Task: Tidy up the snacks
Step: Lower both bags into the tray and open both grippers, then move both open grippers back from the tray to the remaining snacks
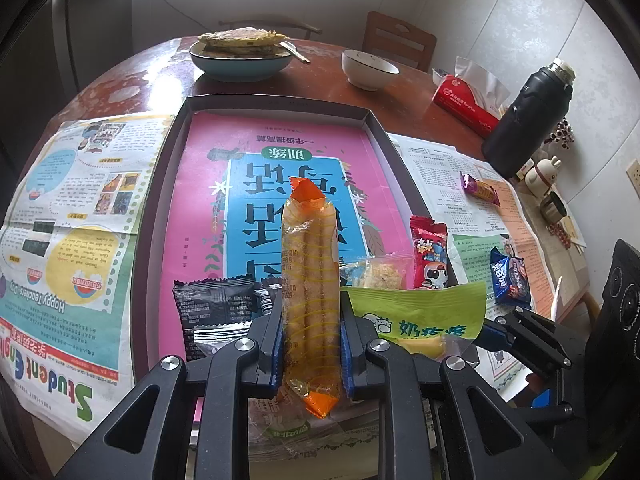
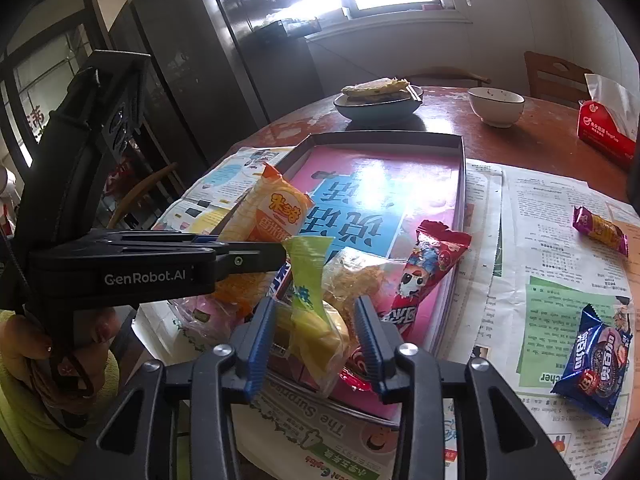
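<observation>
The left gripper (image 1: 308,344) clamps the orange rice-stick packet (image 1: 310,280) over the tray (image 1: 160,184) — presumably to join its snack row; right gripper (image 2: 316,340) jaws gape around the green-topped packet (image 2: 310,300), ungripped.

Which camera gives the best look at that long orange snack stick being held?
The left wrist view: the orange snack stick stands full length, centred, clamped by the left gripper. The right wrist view shows its printed upper end; the gripper hides the rest.
</observation>
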Tool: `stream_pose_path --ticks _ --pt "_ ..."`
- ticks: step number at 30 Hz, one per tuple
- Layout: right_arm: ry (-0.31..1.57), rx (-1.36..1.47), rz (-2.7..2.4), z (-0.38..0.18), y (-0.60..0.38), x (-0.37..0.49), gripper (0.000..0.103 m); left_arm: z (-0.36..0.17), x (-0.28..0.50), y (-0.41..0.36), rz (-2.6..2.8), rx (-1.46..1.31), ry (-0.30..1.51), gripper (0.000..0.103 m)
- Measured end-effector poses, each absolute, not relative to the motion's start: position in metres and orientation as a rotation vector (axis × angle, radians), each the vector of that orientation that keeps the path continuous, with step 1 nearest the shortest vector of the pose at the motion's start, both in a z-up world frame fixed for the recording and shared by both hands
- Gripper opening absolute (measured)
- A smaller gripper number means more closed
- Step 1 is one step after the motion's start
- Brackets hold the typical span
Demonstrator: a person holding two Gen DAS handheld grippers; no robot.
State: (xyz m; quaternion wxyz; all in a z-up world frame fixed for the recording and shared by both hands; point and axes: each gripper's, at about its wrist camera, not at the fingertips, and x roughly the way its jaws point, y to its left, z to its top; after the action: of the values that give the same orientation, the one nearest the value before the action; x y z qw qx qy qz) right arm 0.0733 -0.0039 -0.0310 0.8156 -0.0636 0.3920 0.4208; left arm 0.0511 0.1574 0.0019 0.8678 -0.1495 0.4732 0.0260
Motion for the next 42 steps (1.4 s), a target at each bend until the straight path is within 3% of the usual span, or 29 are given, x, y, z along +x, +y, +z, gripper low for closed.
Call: stream_pose_path --ticks 13,17,25,34,42 --pt "0.823 -0.128 0.88 -0.026 -0.01 0.074 0.049 0.009 0.048 0.159 0.057 -0.307 0.972 0.025" --pt "0.825 -0.13 0.875 -0.026 -0.011 0.075 0.049 0.015 0.046 0.16 0.068 -0.303 0.956 0.039" --pt "0.831 -0.134 0.858 -0.026 -0.011 0.075 0.049 0.022 0.042 0.159 0.075 -0.291 0.938 0.051" --pt "0.794 -0.111 0.845 -0.017 -0.018 0.074 0.05 0.029 0.039 0.154 0.075 -0.267 0.92 0.06" --pt "0.75 -0.106 0.81 -0.009 -0.024 0.072 0.056 0.036 0.035 0.15 0.076 -0.249 0.9 0.062"
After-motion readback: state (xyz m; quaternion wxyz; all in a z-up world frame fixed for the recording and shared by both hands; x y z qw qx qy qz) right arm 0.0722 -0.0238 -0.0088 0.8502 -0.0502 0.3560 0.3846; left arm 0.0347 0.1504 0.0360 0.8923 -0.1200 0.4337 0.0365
